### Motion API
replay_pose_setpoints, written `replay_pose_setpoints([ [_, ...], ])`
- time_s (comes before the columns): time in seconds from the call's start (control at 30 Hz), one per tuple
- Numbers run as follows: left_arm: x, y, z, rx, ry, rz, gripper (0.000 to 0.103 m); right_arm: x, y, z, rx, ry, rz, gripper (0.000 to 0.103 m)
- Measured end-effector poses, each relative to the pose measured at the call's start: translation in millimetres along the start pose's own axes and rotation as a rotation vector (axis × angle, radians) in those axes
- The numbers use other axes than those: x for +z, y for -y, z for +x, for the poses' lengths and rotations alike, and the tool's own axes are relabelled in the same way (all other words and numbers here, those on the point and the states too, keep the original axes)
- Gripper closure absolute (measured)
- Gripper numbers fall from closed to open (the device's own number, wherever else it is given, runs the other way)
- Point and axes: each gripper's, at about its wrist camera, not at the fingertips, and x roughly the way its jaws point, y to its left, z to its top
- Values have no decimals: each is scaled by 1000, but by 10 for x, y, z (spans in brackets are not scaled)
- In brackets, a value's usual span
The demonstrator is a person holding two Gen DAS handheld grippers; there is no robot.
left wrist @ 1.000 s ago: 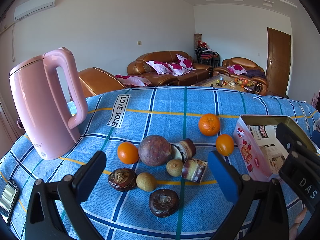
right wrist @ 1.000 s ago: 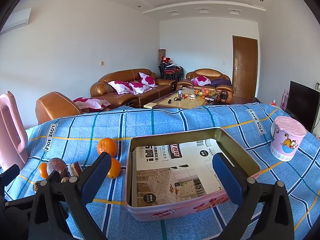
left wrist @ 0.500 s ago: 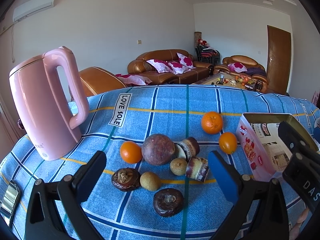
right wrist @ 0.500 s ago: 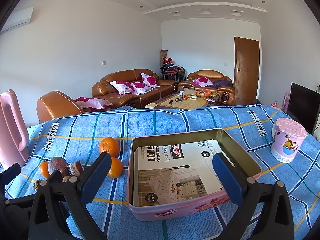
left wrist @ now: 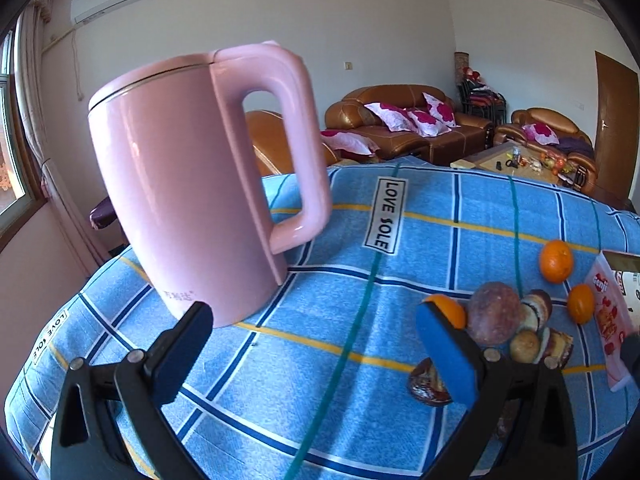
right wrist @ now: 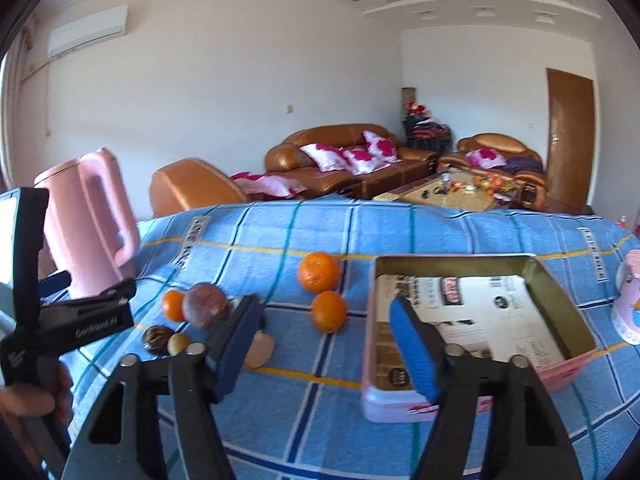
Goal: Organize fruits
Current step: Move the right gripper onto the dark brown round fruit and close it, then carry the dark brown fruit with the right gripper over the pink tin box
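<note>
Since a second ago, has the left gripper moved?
Yes. The left gripper swung toward the pink kettle, which now fills its view; the fruit slid right.

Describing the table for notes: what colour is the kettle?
Pink kettle, clearest in the left wrist view.

A pink kettle (left wrist: 188,184) stands on the blue checked cloth (left wrist: 360,380).
</note>
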Motion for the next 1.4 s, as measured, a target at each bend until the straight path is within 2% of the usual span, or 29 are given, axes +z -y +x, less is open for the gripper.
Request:
replay_pose_setpoints([
  [0.13, 15, -90, 24, 31, 3, 4, 0, -74, -240, 116, 175, -97, -46, 49],
  [0.2, 25, -106, 59, 36, -1, 11, 0, -117, -377, 164, 230, -143, -75, 49],
  [0.4, 18, -61, 90, 5, -25, 51, 0, -232, -630, 472, 248, -285, -125, 49],
  [0.6, -34, -20, 222, -2, -94, 88, 0, -247, -739, 718, 236, -379, -144, 51],
  [0.7, -55, -4, 234, -14, -98, 101, 0, -249, -739, 712, 245, -378, -146, 64],
  [0.8, -65, 36, 216, -92, -95, 110, 0, -250, -721, 701, 240, -377, -142, 64],
  [0.87, -78, 91, 193, -155, -98, 120, 1, -234, -665, 628, 230, -346, -128, 64],
  [1.0, -122, 207, 191, -295, -146, 129, 25, -93, -492, 394, 183, -218, -105, 64],
  [1.1, -169, 315, 199, -318, -170, 169, 35, -32, -341, 283, 157, -177, -87, 64],
  [1.2, -205, 388, 170, -351, -184, 201, 36, -31, -165, 245, 140, -186, -59, 64],
  [1.3, -249, 447, 180, -333, -201, 240, 34, -61, -11, 244, 134, -206, -29, 64],
  [1.4, -261, 461, 211, -338, -216, 230, 32, -79, 74, 233, 109, -211, -25, 64],
])
